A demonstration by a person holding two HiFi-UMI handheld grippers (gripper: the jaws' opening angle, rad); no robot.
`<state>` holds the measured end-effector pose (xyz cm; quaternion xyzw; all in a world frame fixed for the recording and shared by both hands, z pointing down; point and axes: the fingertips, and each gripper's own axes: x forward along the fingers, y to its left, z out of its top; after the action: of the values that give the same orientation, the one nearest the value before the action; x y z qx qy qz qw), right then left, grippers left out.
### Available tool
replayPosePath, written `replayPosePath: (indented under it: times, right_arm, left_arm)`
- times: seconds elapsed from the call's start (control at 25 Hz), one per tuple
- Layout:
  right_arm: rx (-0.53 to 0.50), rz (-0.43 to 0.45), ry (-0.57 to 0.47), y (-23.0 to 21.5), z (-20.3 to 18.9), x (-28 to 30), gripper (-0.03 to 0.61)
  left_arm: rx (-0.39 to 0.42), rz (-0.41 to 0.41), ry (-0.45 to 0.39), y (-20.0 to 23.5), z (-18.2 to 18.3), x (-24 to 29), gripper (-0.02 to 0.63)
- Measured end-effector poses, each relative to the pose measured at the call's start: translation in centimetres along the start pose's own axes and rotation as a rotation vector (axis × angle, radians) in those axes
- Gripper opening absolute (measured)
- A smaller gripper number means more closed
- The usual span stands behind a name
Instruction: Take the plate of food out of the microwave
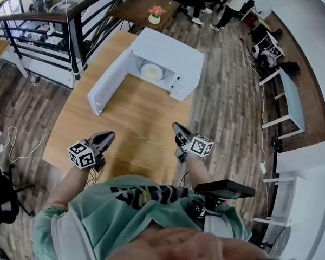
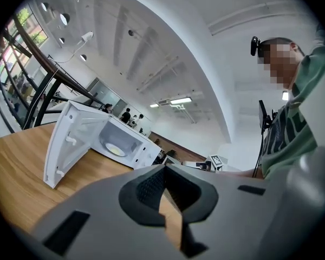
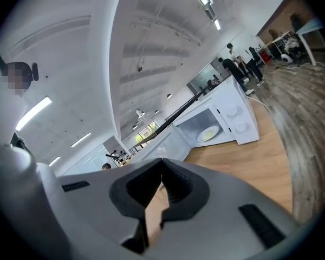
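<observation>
Jaws on both grippers are closed tip to tip, with nothing between them. The left gripper, at the lower left of the head view, and the right gripper, at the lower centre-right, both hang over the near part of the tabletop. Both point toward the microwave and touch nothing.

Beyond them lies a bare stretch of wooden tabletop. At the upper centre of the frame stands the white microwave, its door swung wide open toward the left. The plate of food rests inside the cavity, well apart from both grippers.

The step in hand is judged to be the approach. To do it well:

1. Open the jaws of the gripper you intend to use before it enters the cavity. Closed jaws cannot take the rim.
2. Keep the left gripper clear of the open door, which stands on that side. The right gripper appears to have the freer line.
3. Enter low and level, and take the near rim of the plate with one jaw above it and one below.
4. Grip firmly, as a smooth plate is likely to slip.
5. Draw the plate out level so that the food does not slide. Support the opposite rim with the other gripper once the plate is clear of the opening.
</observation>
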<state>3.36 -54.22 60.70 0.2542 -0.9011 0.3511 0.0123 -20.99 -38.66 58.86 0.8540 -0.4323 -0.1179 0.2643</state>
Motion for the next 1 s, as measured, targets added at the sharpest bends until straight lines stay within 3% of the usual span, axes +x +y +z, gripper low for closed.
replayPosePath:
  times: [0.2,0.52,0.72,1.0]
  right_arm:
    - [0.066,-0.008,-0.031,-2.4,1.9,3.7,0.006]
    - [0.210,-0.007,-0.030,-6.7,0.8,10.2,0.006]
    - [0.334,-0.050,-0.066,-11.4,0.6,15.6,0.008]
    - [0.547,-0.025,-0.101,-17.1,1.4,25.0,0.126]
  left_arm:
    - [0.015,-0.009,0.000,1.9,0.6,2.4,-0.006]
    - [0.001,-0.040,0.056,5.8,-0.1,6.9,-0.006]
    - [-0.014,-0.050,0.075,9.3,-1.3,9.9,-0.006]
    - [0.018,-0.061,0.077,13.0,-2.7,12.9,-0.006]
